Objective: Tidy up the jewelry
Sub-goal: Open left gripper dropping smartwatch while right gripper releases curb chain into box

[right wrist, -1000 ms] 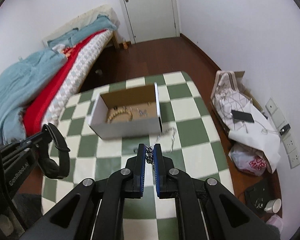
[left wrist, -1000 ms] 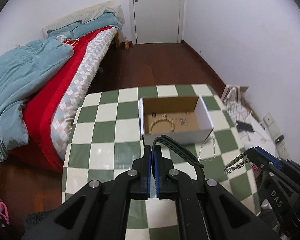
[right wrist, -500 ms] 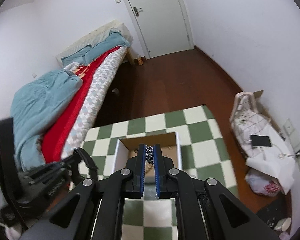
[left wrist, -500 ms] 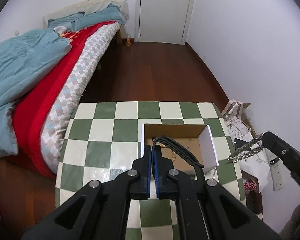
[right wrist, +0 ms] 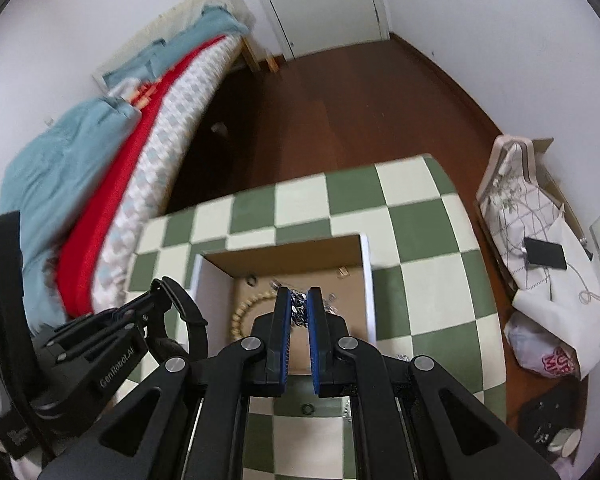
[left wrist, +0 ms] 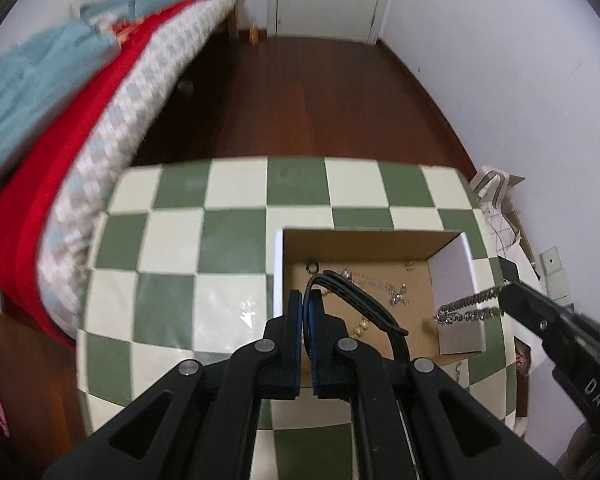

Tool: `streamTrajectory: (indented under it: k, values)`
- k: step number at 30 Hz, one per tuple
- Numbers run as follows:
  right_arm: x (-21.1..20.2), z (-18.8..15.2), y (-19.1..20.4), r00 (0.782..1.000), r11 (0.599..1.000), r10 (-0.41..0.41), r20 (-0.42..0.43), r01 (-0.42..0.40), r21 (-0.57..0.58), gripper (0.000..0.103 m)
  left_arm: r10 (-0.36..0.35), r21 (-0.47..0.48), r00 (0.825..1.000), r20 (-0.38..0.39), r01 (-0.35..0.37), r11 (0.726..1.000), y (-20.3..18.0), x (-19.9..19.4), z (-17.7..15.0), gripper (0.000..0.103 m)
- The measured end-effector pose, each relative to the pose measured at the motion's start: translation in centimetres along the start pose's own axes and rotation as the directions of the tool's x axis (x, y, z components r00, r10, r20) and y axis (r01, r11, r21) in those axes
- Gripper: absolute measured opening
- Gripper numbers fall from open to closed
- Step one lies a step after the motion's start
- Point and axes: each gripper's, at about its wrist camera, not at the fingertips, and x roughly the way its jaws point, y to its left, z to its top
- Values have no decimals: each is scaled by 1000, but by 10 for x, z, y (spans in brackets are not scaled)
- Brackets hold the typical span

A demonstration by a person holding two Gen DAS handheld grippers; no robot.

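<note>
An open cardboard box (left wrist: 370, 234) (right wrist: 366, 280) stands on the green-and-white checkered table (left wrist: 172, 240) (right wrist: 420, 216). It holds a beaded bracelet (right wrist: 242, 312), a small ring (left wrist: 312, 267) and thin chains (left wrist: 396, 294). My left gripper (left wrist: 305, 304) is shut on a black cord loop (left wrist: 360, 304) above the box. My right gripper (right wrist: 299, 306) is shut on a silver chain (right wrist: 299, 310) (left wrist: 470, 308) and holds it over the box; its jaws stand slightly apart around the chain.
A ring (right wrist: 307, 408) and a chain piece (right wrist: 402, 358) lie on the table near the box. A bed (left wrist: 80, 92) with red and blue covers is at the left. Bags and a phone (right wrist: 544, 258) lie on the floor at the right.
Both grippers have moved forward over the box, so the box interior now lies under the fingertips. The right jaws have widened slightly around the silver chain.
</note>
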Motion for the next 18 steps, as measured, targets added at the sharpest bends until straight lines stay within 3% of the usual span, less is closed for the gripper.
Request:
streamTrajectory:
  k: [4, 6, 8, 9, 10, 11, 12, 13, 14, 16, 18]
  values:
    - [20, -3, -12, 998, 1000, -18, -56, 19, 18, 9, -48, -28, 998, -36, 47, 998, 4, 16, 6, 3]
    - [30, -3, -16, 995, 999, -21, -100, 23, 24, 9, -74, -37, 995, -64, 71, 997, 4, 19, 10, 9]
    - [39, -4, -18, 987, 998, -52, -150, 56, 23, 10, -63, -38, 995, -71, 61, 997, 2, 18, 13, 11]
    - [40, -4, -18, 984, 997, -70, -162, 73, 18, 16, -53, -32, 997, -59, 51, 998, 1, 15, 14, 18]
    - [41, -5, -17, 981, 995, -94, -171, 97, 10, 35, -39, -29, 999, -33, 38, 999, 1, 9, 15, 24]
    - [40, -5, -16, 980, 994, -107, -169, 109, 4, 48, -31, -33, 999, -14, 31, 999, 2, 4, 16, 44]
    - [38, -5, -14, 980, 993, -122, -160, 122, -7, 73, -23, -38, 1000, 12, 23, 999, 3, -3, 17, 71]
    - [35, -5, -11, 978, 989, -149, -144, 146, -29, 86, -7, -41, 999, 34, 8, 999, 5, -9, 18, 82]
    - [32, -5, -9, 976, 985, -171, -134, 166, -46, 87, 13, -42, 998, 55, -10, 999, 6, -14, 18, 94]
    - [30, -5, -5, 966, 973, -224, -129, 215, -81, 89, 54, -30, 995, 87, -51, 998, 8, -23, 19, 99]
    - [30, -5, -1, 955, 961, -267, -128, 253, -114, 99, 108, -11, 989, 103, -107, 994, 9, -26, 17, 103]
